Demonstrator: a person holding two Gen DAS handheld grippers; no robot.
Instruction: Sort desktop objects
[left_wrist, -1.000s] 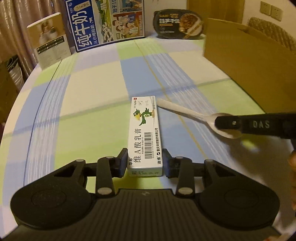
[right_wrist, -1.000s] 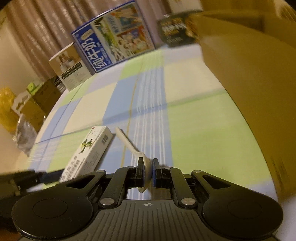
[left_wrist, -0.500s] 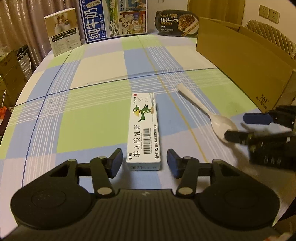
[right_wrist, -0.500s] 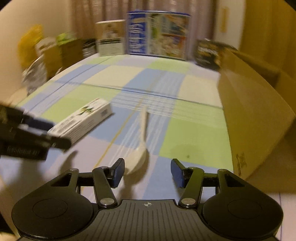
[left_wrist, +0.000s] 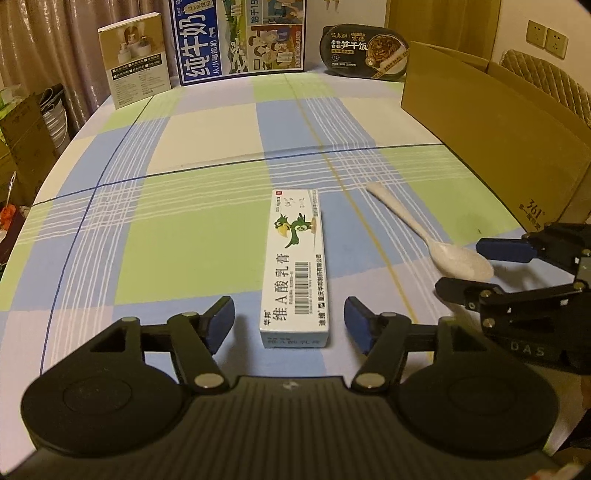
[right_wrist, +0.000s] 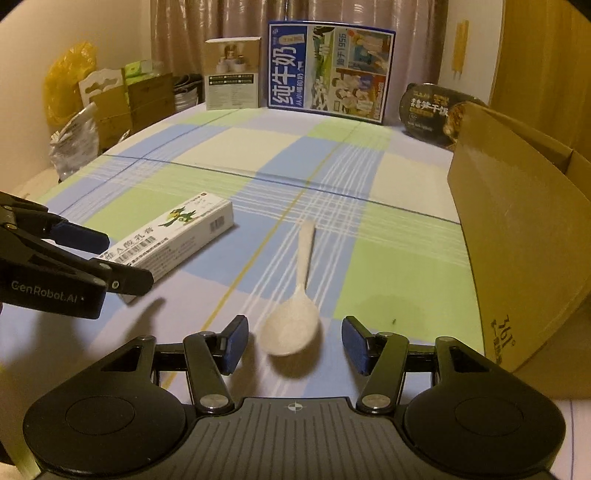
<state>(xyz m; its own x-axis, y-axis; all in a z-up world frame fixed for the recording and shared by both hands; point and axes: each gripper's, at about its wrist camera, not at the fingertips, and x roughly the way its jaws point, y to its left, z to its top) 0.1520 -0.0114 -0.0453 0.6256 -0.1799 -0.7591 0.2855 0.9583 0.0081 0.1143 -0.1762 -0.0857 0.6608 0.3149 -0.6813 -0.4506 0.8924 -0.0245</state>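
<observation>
White cardboard ointment box (left_wrist: 294, 269) lies between the left gripper's (left_wrist: 289, 325) just-widened jaws, untouched; right gripper (right_wrist: 294, 343) gapes around the white plastic spoon (right_wrist: 295, 306); brown cardboard carton (right_wrist: 517, 240) is cut off.

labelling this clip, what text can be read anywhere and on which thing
"维A酸乳膏": white ointment box with green bird
"纯牛奶": tall blue milk carton
"361°": brown cardboard box
"DAS": black right gripper
"GenRobot.AI": black left gripper
"笋干饭": black oval meal tray
Beige box: print too small.

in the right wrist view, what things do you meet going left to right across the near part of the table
left gripper → ointment box → white spoon → cardboard box
</observation>
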